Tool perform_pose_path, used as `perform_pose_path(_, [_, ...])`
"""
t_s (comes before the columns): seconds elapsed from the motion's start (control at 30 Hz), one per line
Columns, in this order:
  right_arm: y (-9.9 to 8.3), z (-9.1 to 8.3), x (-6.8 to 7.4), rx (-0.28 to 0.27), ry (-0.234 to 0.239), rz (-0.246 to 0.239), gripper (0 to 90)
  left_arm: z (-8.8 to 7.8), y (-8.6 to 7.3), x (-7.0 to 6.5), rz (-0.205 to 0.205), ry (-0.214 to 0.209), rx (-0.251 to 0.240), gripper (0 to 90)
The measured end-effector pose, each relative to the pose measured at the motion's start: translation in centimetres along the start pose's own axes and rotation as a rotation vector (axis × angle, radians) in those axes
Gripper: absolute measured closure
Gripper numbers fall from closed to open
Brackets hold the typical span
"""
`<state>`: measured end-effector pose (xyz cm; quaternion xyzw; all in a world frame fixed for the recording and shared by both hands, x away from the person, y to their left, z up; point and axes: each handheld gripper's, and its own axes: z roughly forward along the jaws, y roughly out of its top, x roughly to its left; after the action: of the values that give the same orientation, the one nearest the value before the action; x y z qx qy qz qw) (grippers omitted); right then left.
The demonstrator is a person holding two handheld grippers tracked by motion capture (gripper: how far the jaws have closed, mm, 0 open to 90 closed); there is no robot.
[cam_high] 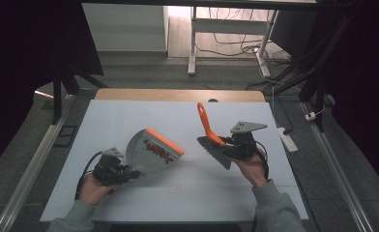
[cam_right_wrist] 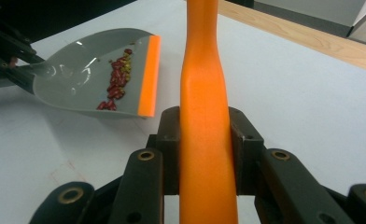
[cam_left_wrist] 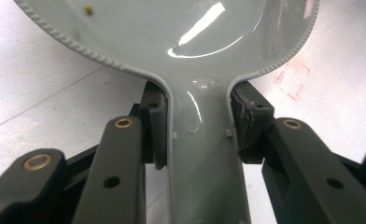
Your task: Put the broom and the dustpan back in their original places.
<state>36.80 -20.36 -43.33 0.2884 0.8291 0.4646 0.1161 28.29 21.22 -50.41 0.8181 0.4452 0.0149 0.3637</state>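
Observation:
A grey dustpan [cam_high: 146,152] with an orange lip is held tilted just above the white table [cam_high: 129,116], left of centre. Red beans [cam_high: 158,151] lie inside it near the lip. My left gripper [cam_high: 124,173] is shut on its handle. In the left gripper view the pads [cam_left_wrist: 155,135] press both sides of the dustpan handle [cam_left_wrist: 202,140]. My right gripper [cam_high: 228,145] is shut on a brush [cam_high: 209,128], orange handle pointing up and away, dark bristles low toward the dustpan. The right gripper view shows the brush handle [cam_right_wrist: 203,116] clamped, with the dustpan [cam_right_wrist: 78,79] and beans [cam_right_wrist: 116,84] beyond.
The table's far edge is a wooden strip [cam_high: 178,94]. A white power strip [cam_high: 288,140] lies on the floor at the right. Metal rails run along both sides of the table. Desk legs and cables stand farther back.

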Motion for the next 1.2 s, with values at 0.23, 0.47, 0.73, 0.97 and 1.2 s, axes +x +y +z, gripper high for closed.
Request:
perform_pose_path(0.23, [-0.5, -0.1, -0.7, 0.016, -0.001, 0.023, 70.5, -0.1, -0.3, -0.1, -0.029, 0.016, -0.025, 61.8])
perform_pose_path(0.47, [-1.0, -0.3, -0.4, 0.038, -0.002, 0.033, 70.4, -0.2, -0.5, -0.4, -0.036, 0.035, -0.037, 61.8])
perform_pose_path(0.73, [-1.6, -0.7, 0.4, 0.059, 0.003, 0.030, 70.5, -0.3, -0.9, -0.7, -0.052, 0.064, -0.044, 61.7])
perform_pose_path(0.97, [-2.6, -0.9, 0.3, 0.077, 0.014, 0.052, 70.4, -0.3, -1.1, -0.6, -0.091, 0.098, -0.063, 61.7])
perform_pose_path(1.2, [-2.9, -1.8, 0.0, 0.070, 0.010, 0.080, 70.4, -0.5, -1.5, -0.5, -0.142, 0.120, -0.080, 61.7])
